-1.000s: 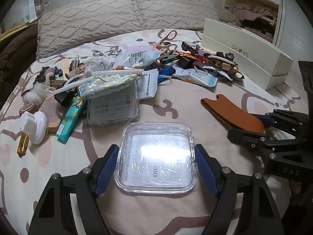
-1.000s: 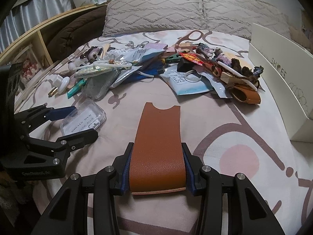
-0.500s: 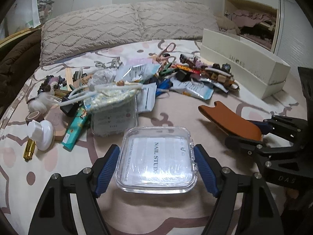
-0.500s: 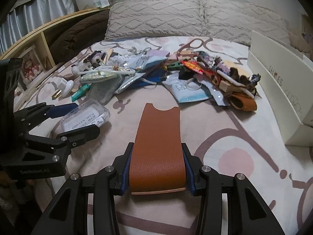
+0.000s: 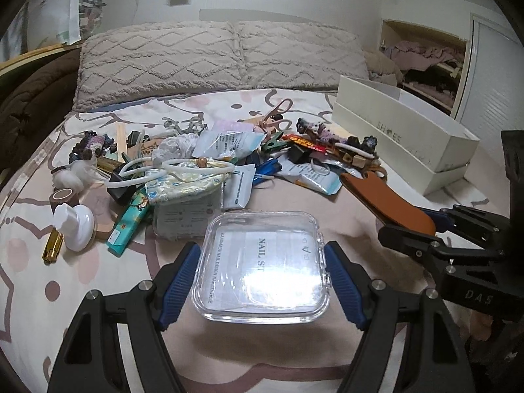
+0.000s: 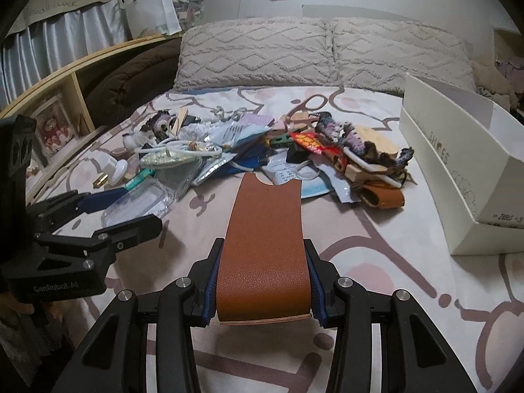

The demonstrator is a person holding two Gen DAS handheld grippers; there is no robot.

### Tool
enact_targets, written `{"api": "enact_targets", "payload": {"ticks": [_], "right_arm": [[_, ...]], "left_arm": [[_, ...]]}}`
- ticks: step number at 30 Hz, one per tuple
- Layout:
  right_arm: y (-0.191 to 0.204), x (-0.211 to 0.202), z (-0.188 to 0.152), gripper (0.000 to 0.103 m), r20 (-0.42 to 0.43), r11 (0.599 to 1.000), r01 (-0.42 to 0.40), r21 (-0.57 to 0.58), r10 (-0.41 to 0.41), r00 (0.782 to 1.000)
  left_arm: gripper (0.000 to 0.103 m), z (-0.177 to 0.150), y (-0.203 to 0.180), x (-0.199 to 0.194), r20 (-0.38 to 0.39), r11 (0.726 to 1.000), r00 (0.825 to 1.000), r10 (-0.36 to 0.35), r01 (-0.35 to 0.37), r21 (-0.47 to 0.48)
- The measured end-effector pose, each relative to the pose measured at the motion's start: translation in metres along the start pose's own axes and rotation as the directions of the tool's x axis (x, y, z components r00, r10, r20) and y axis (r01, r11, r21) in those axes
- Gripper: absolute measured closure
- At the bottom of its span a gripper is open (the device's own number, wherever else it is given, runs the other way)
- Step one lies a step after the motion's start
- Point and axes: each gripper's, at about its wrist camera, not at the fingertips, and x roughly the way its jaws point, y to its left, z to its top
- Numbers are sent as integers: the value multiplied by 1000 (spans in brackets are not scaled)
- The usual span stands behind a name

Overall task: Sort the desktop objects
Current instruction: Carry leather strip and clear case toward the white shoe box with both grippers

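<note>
Left gripper (image 5: pixel 262 281) clenched on a clear case (image 5: pixel 264 263) by its two side edges; right gripper (image 6: pixel 262 281) clenched on a brown sleeve (image 6: pixel 266 242); both are carried clear of the bedspread, just in front of the clutter pile (image 5: pixel 209 163), the white box (image 5: pixel 402 137) to that pile's right. The smooth case may slip or twist between the pads, and the cantilevered sleeve may sag free. Legible: "NAIL ST…" on the case; "SH ES" on the box.

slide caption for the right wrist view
Right gripper clamps a brown leather sleeve above the cluttered bed; white shoebox at right.
</note>
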Motion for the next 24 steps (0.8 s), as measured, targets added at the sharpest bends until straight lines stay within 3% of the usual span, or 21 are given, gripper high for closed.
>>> {"api": "enact_targets", "payload": {"ticks": [12, 24], "right_arm": [[-9, -25, 12, 58, 65, 1000, -4, -15, 5, 998], [-43, -57, 26, 58, 132, 1000, 14, -1, -13, 991]], "left_arm": [[26, 16, -26, -8, 39, 1000, 999, -3, 3, 20], [26, 37, -62, -7, 70, 998, 997, -35, 31, 48]]}}
